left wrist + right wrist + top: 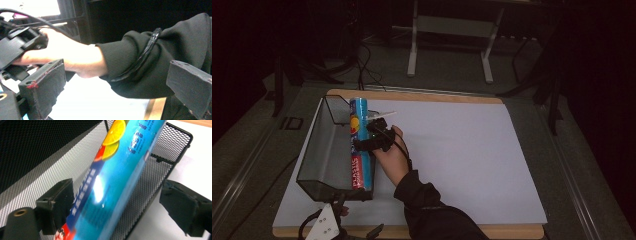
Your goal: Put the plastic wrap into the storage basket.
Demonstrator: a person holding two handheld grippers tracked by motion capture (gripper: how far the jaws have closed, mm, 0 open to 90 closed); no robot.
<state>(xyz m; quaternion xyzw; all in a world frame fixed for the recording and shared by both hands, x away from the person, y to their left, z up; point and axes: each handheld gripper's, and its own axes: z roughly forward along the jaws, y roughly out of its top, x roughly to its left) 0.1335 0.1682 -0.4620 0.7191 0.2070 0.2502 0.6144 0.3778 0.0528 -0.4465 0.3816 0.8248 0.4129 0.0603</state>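
a black mesh basket [319, 150] stood on the desk [452, 150] along its left edge, reaching from near the far left corner down toward the near left corner. a long blue roll [360, 145] printed with fruit pictures lay inside the basket against its right wall, running lengthwise, its far end close to the basket's far right corner and its red-printed end close to the near right corner.

the right gripper [371, 136] hovered over the middle of the roll, held by a hand [393, 156] in a dark sleeve [432, 212] that came in from the near edge. in the right gripper view its jaws stood wide apart on either side of the roll [117, 177]; the left pad sat just beside the wrapper, the right pad was well clear of it over the desk outside the mesh wall [147, 192], so nothing was clamped.

the left gripper [329, 220] sat at the near left corner of the desk, just beside the basket's near end. in the left gripper view its jaws were spread wide with nothing between them, facing the other arm's sleeve [155, 65].
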